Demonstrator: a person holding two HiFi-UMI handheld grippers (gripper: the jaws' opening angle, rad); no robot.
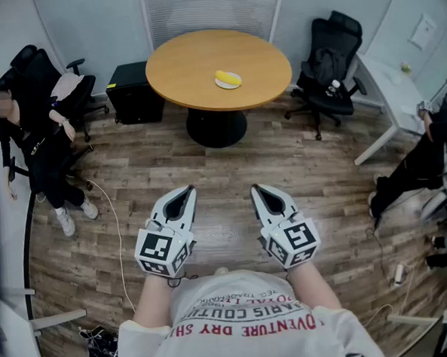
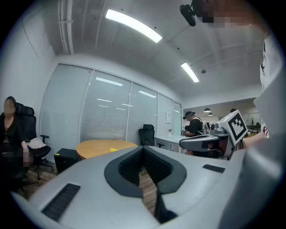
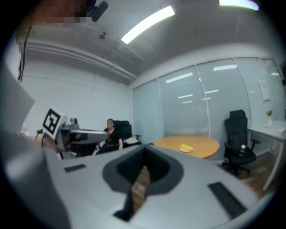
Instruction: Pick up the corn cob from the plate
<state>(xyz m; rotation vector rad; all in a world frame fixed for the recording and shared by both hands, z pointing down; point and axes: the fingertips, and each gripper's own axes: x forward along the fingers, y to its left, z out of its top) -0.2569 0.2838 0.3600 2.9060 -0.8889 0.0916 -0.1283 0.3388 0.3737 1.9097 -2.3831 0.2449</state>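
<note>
The left claw (image 1: 184,195) and right claw (image 1: 264,192) are held together, empty, well apart from the counter (image 1: 190,66), where the corn (image 1: 226,77) lies on its plate (image 1: 230,85). If a claw is not opened before arrival, the corn could be knocked off.

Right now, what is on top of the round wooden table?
A small plate sits near the middle of the round wooden table, with a yellow corn cob lying on it. Nothing else shows on the tabletop. The cob hides most of the plate's surface.
</note>
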